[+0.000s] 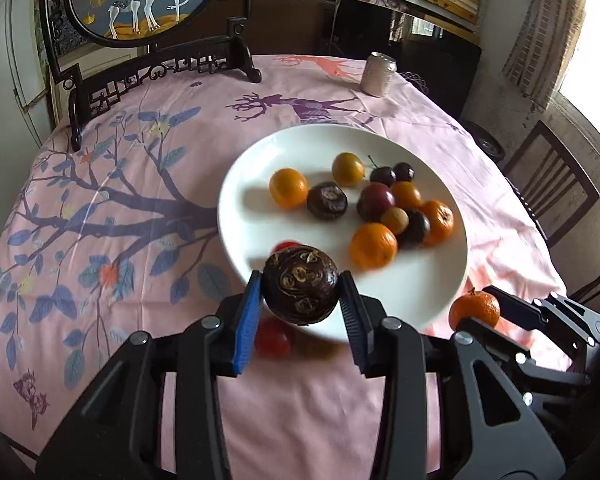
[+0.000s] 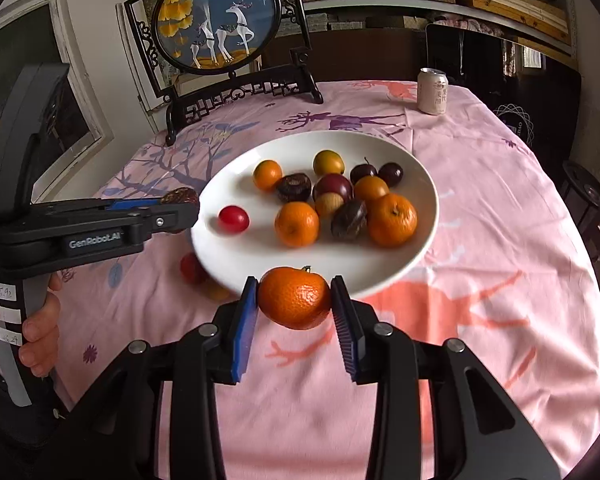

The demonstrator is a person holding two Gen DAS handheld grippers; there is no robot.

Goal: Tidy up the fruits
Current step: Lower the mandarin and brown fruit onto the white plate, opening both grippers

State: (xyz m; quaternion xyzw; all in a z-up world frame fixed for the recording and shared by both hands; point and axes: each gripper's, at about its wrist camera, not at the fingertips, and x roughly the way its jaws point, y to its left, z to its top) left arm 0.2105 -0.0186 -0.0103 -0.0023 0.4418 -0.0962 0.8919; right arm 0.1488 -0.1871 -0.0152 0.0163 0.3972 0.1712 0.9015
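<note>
Left gripper (image 1: pixel 301 294): fingers closed against a dark brown round fruit (image 1: pixel 300 285) with a rough, tan-scarred rind; held at lower centre of the left view, over the near rim of the plate.
Right gripper (image 2: pixel 294 300): ribbed blue pads pressed to both sides of a mandarin (image 2: pixel 295 297), pebbled orange peel, held at lower centre of the right view, just in front of the plate rim.
Plate (image 1: pixel 268 152): white, glossy, shallow and round, set at mid-frame on the tablecloth; a mixed heap of orange, dark purple and tan fruits is carried.
Cherry tomato (image 2: pixel 233 219): smooth, red, lying alone on the plate's left part; shown whole in the right view only, largely hidden behind the held fruit in the left view.
Red fruit off the plate (image 1: pixel 273 338): blurred, on the cloth below the near rim.
Tablecloth (image 2: pixel 500 208): pink fabric, creased, printed with branches and deer.
Can (image 2: pixel 432 91): pale metal cylinder, upright, upper right.
Deer screen (image 2: pixel 216 20): round painted panel in dark carved wood, upper left.
Hand (image 2: pixel 40 332): seen in the right view only, gripping the left gripper's handle.
</note>
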